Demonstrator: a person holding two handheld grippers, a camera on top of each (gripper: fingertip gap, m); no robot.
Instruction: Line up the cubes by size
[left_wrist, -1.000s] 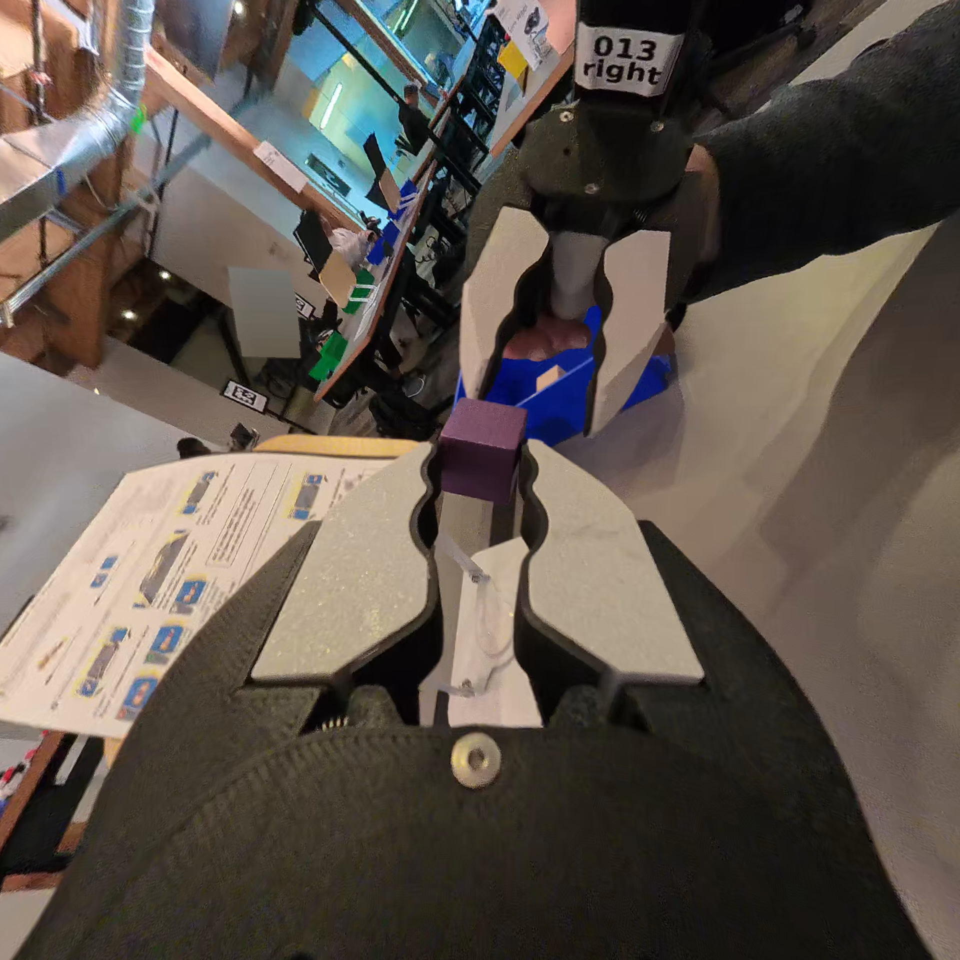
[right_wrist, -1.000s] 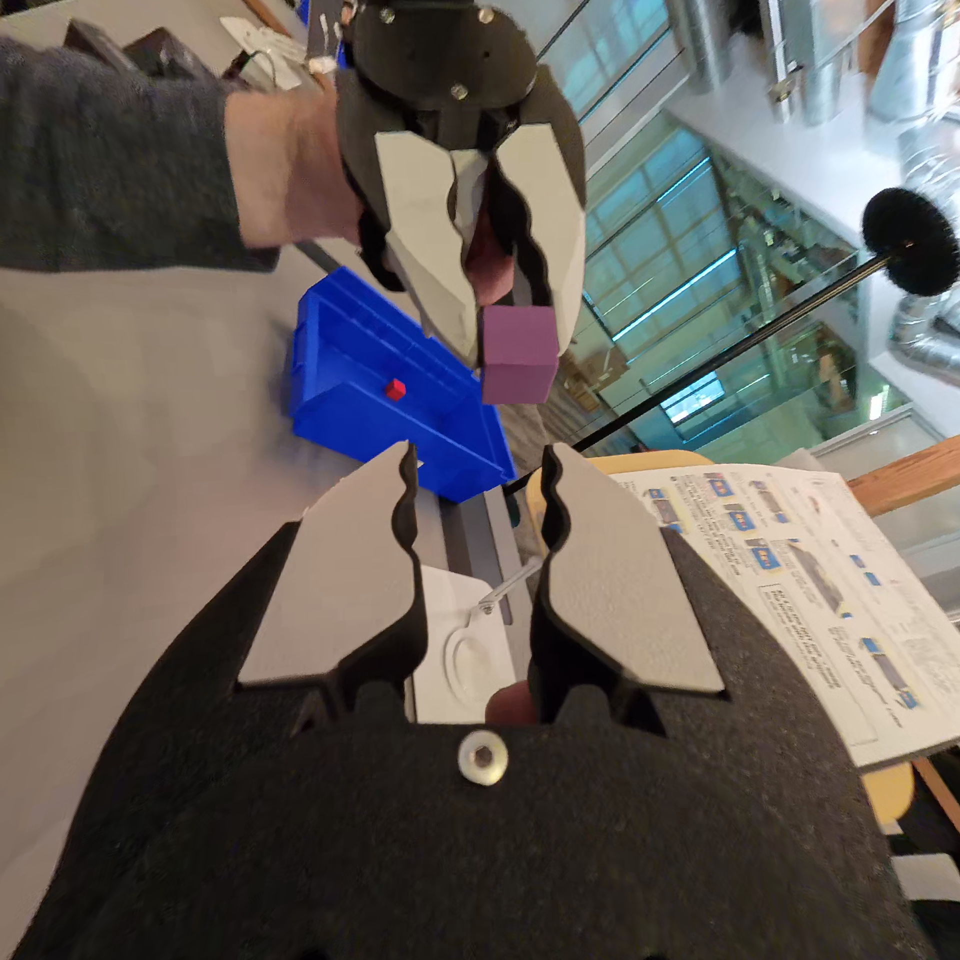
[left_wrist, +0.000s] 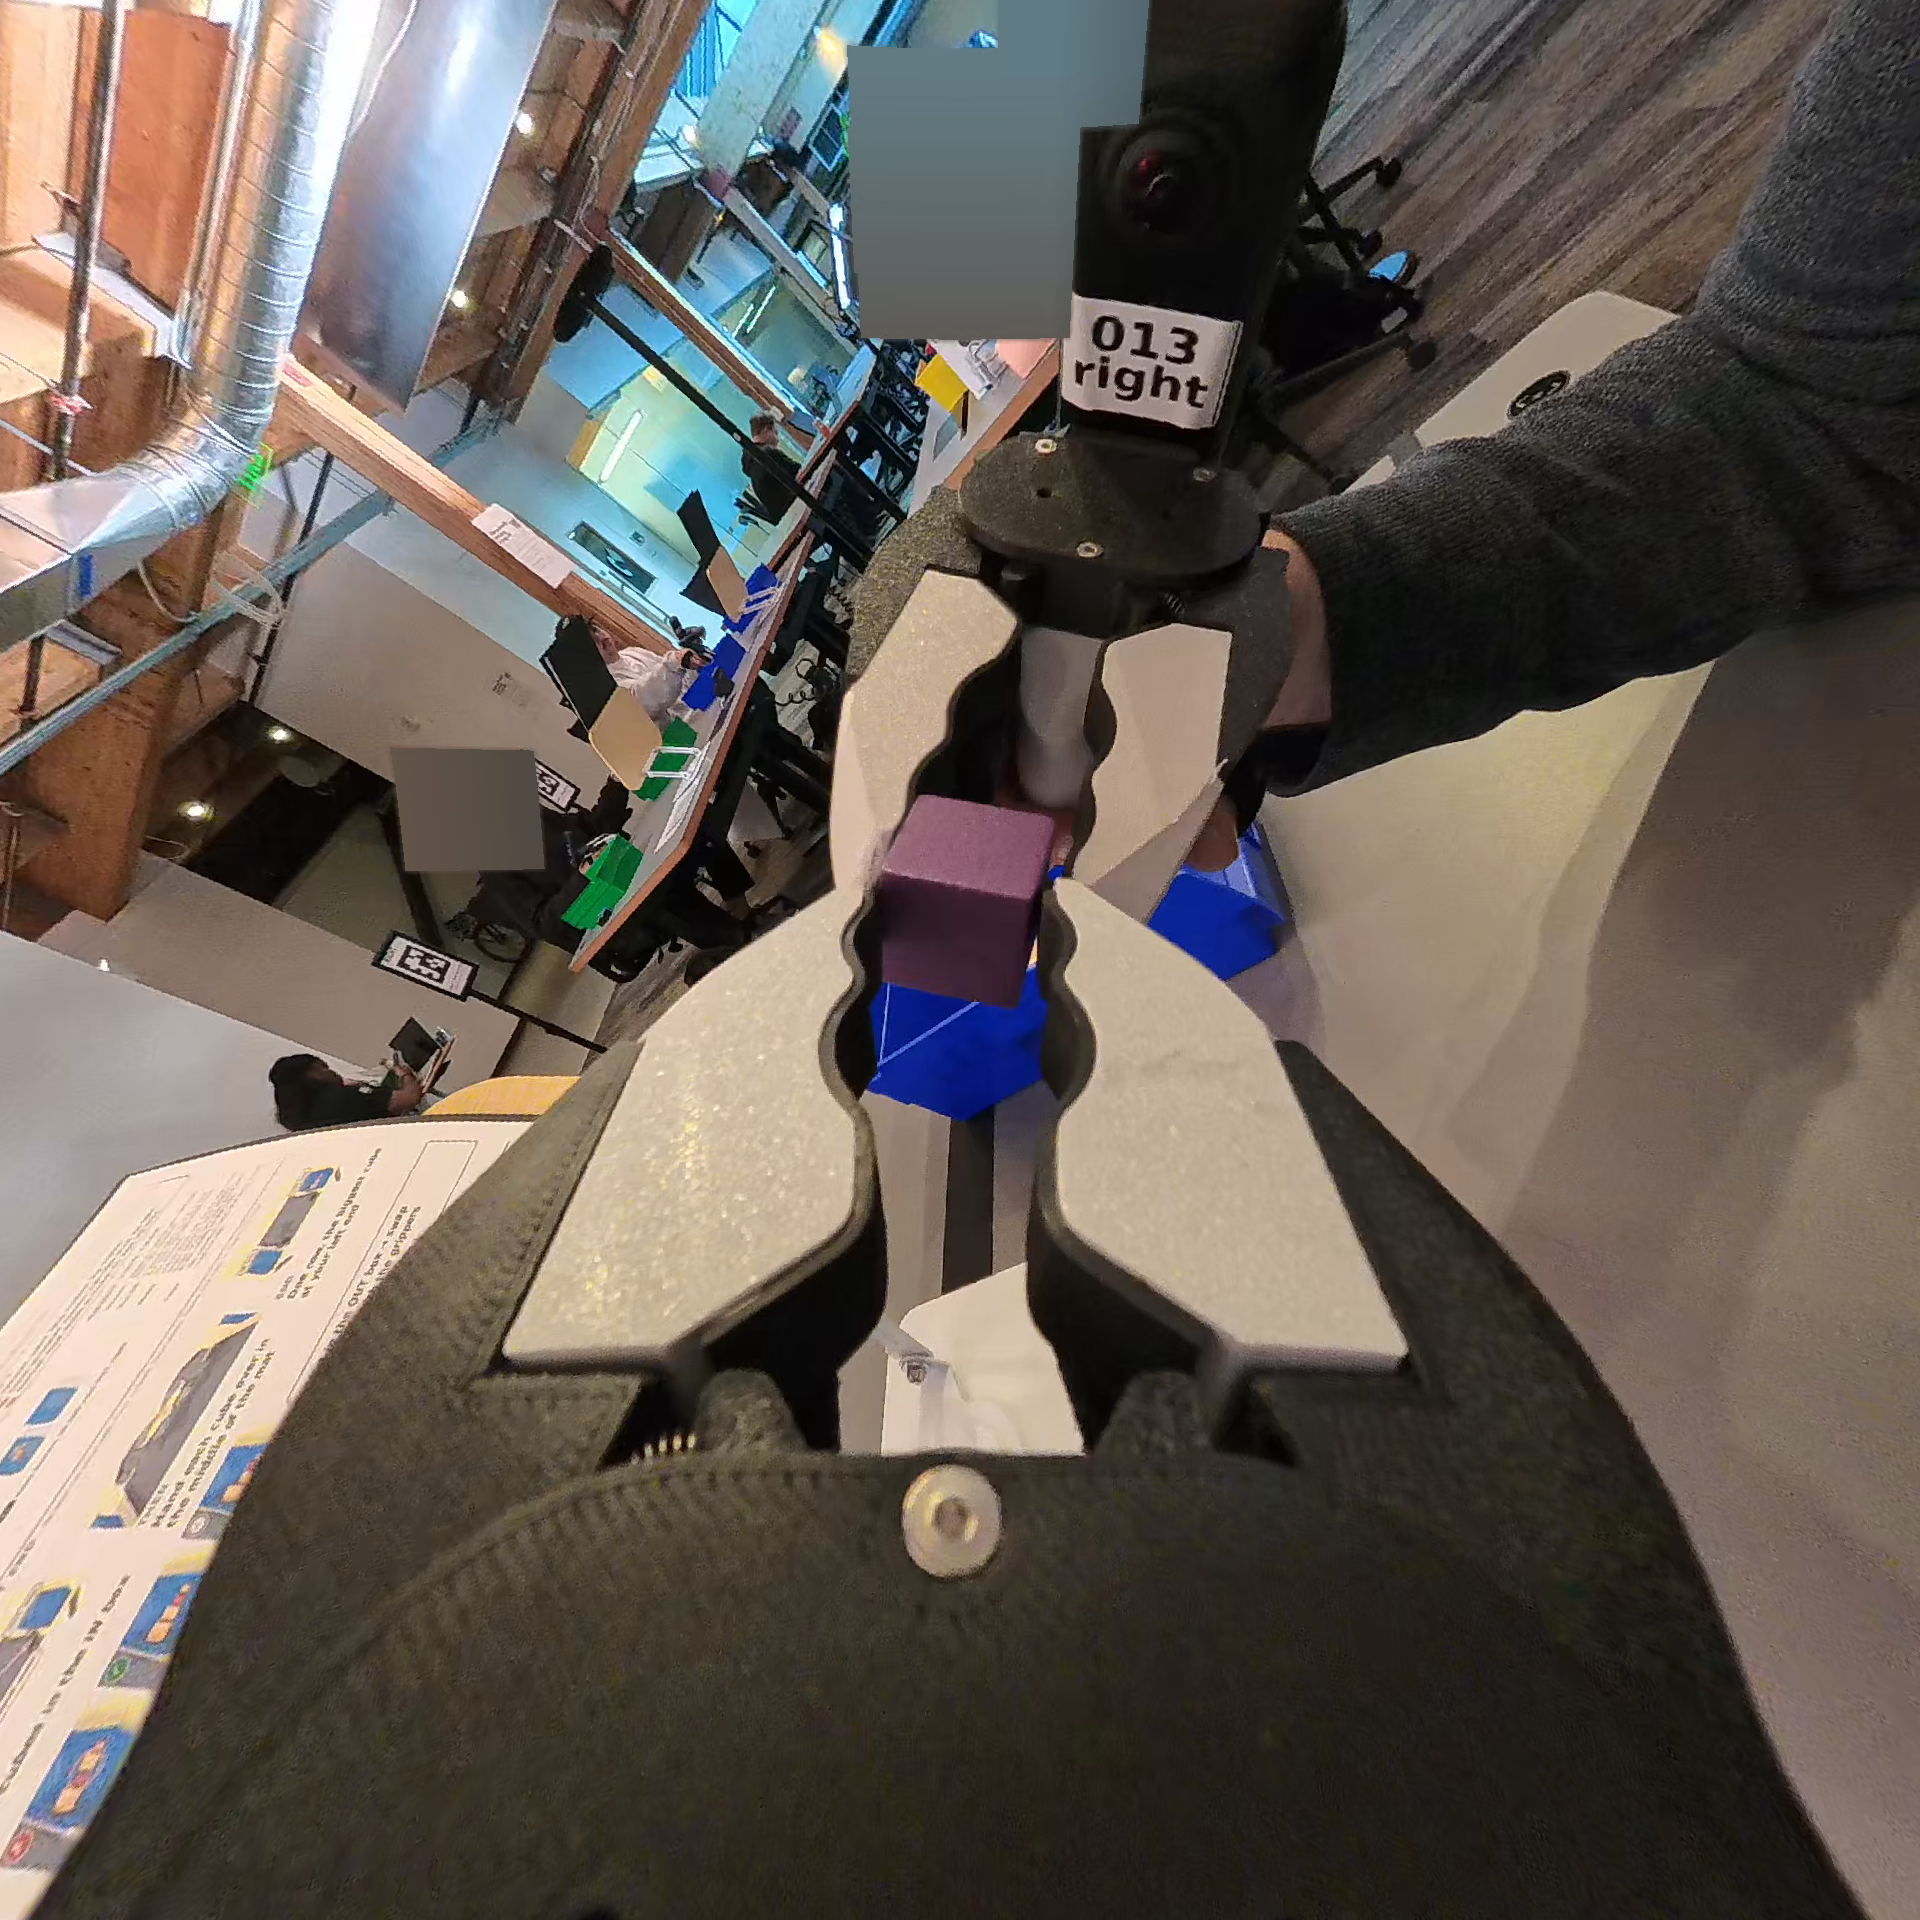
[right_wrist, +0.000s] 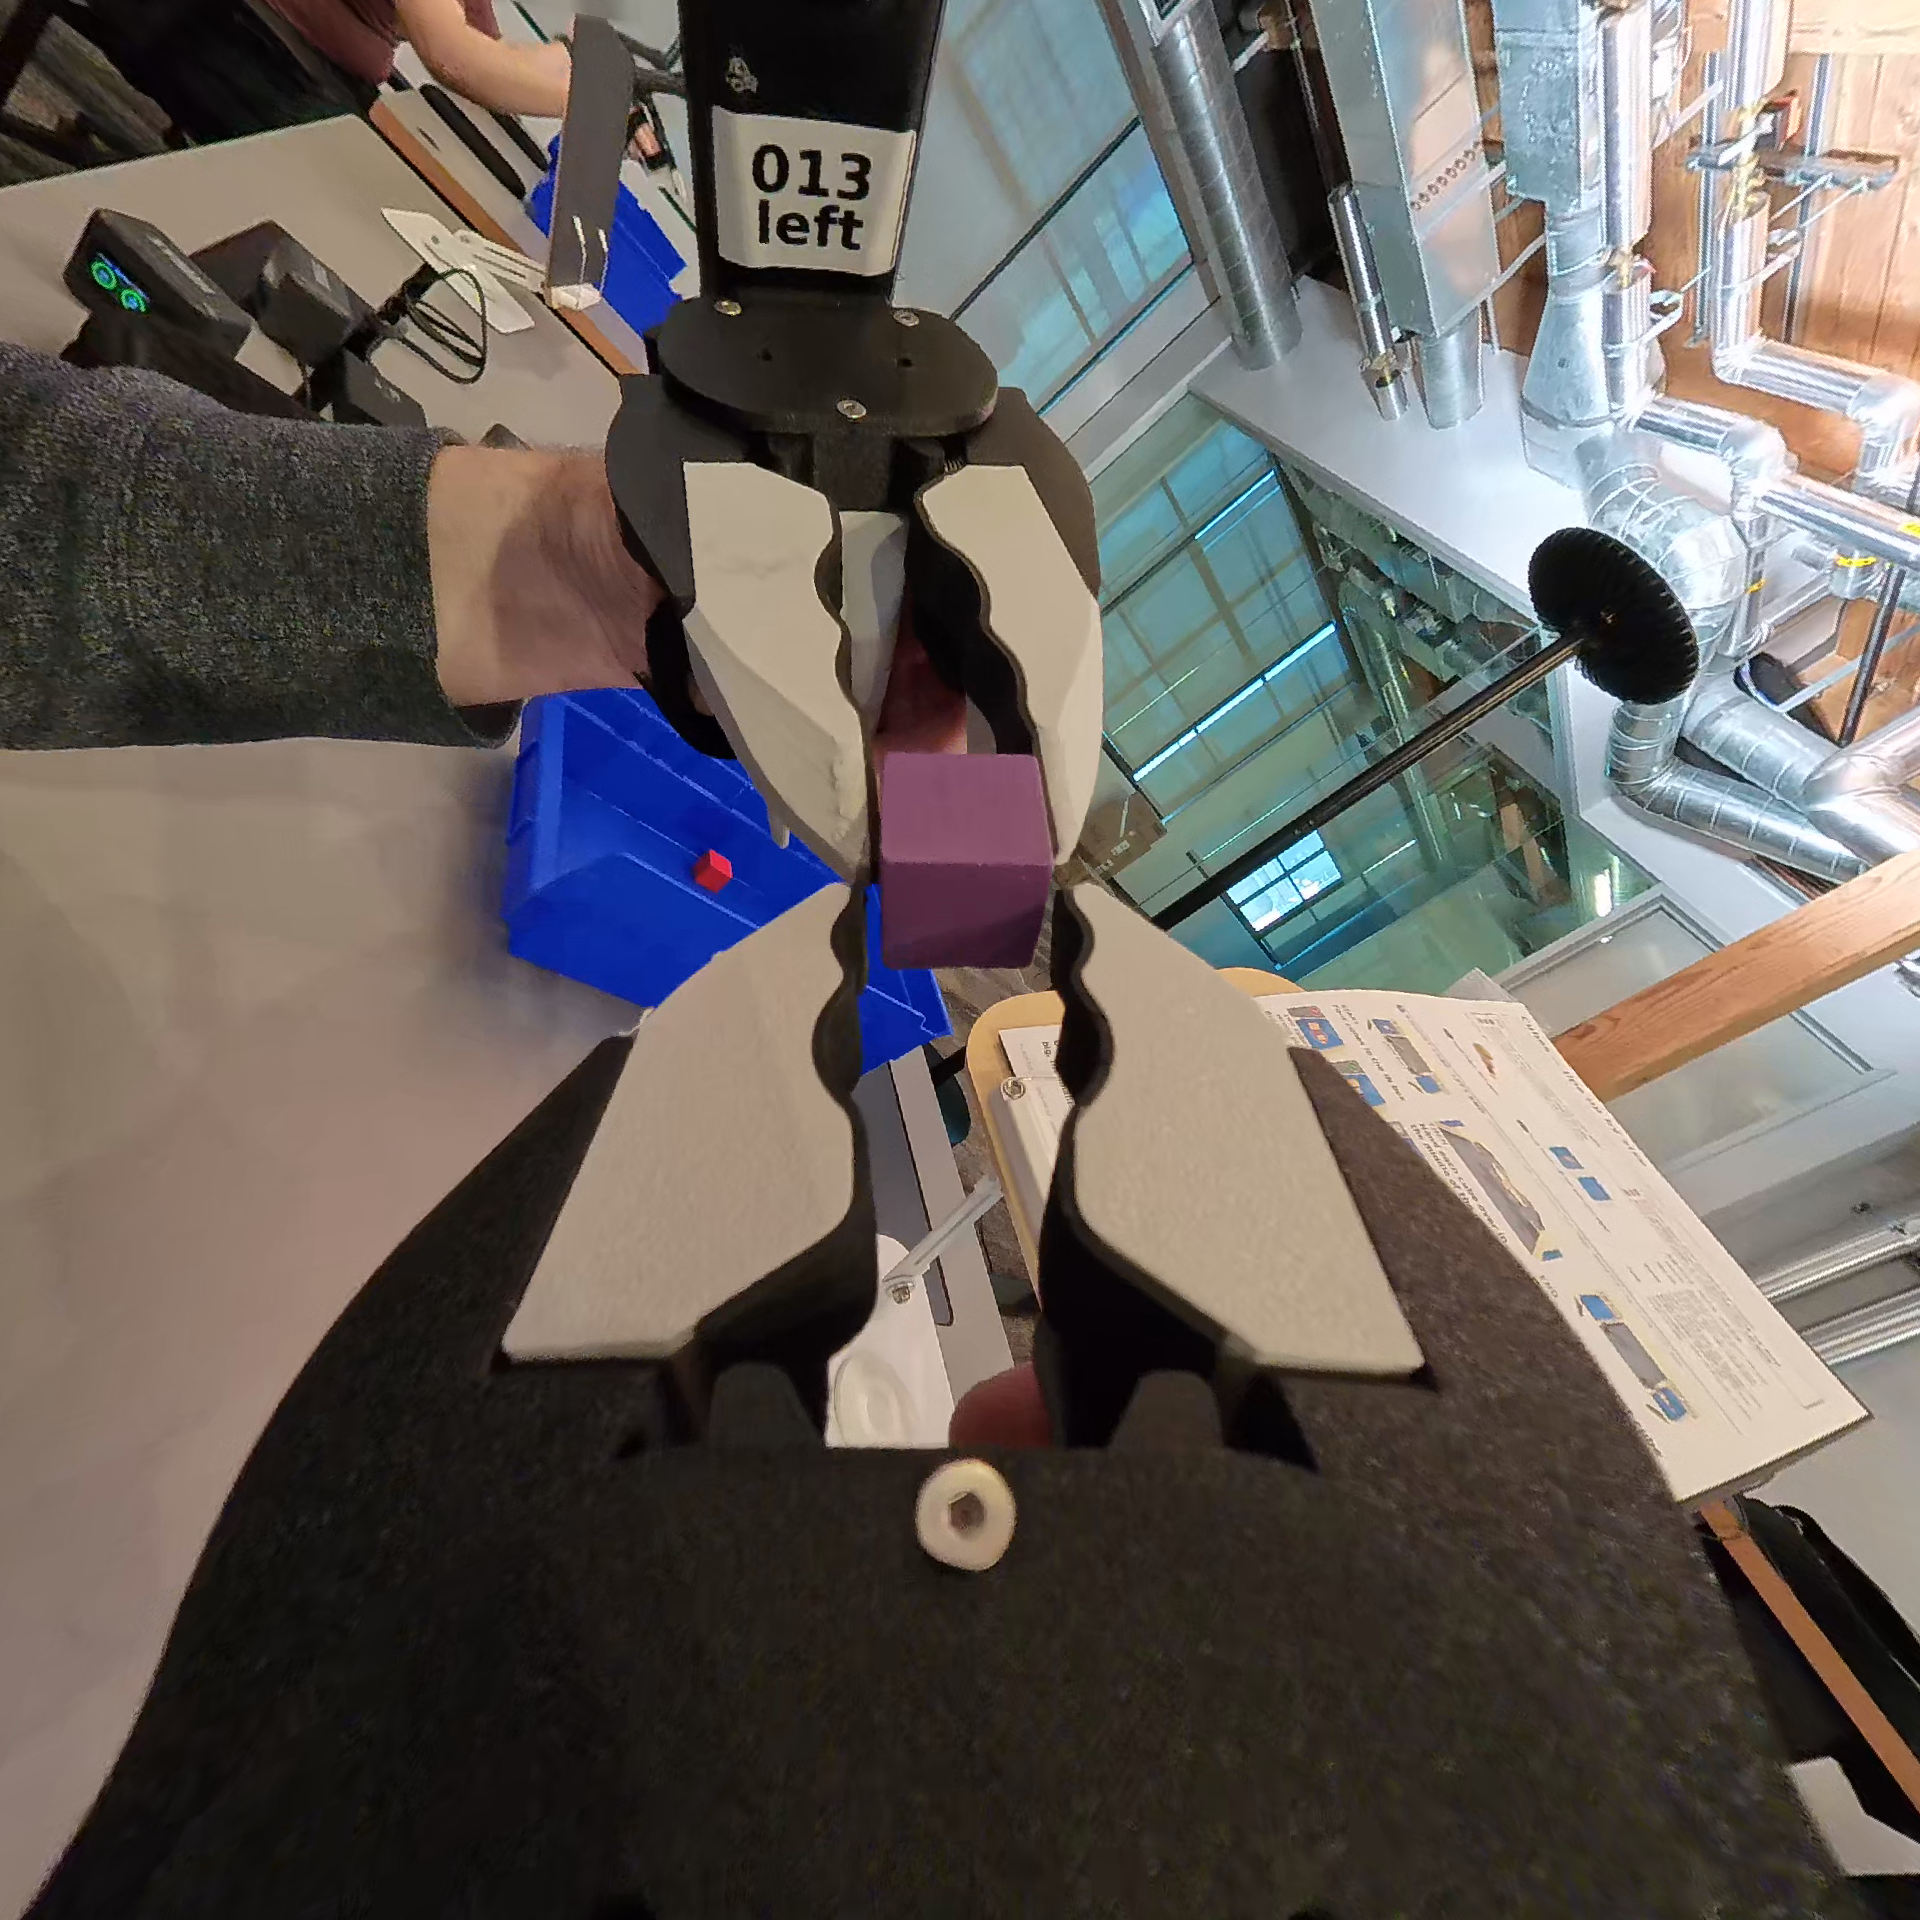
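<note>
While the two tools meet nose to nose in mid-air, all eyes go to the purple cube (left_wrist: 961, 904) between them. It hangs clear of the grey table (right_wrist: 260, 1039), up beside the blue bin (right_wrist: 603, 883) and just off the bin's end nearest the table edge.

The left gripper (left_wrist: 951, 935) has it. Both grey fingertips are clamped on opposite faces of the cube, and the cube sits level in that pinch. A hand (right_wrist: 530, 582) in a dark grey sleeve steadies this tool from the far side of the bin.

Now the right gripper (right_wrist: 951, 935). Its fingers (right_wrist: 758, 1039) reach in from the opposite direction and straddle the same cube. They are not on it, though: a sliver of space shows on each side between pad and cube face. So those jaws stand apart, bracketing the cube without gripping.

Down inside the bin, a tiny red cube (right_wrist: 713, 869) lies on the floor of it, well below the purple one and off to the side of the two tools.

Beyond the bin, past the table edge, a printed sheet (right_wrist: 1558, 1195) with small coloured pictures lies on a pale wooden board. The bin's near wall runs right under the meeting fingertips, with the grey table spreading away on its other side.
</note>
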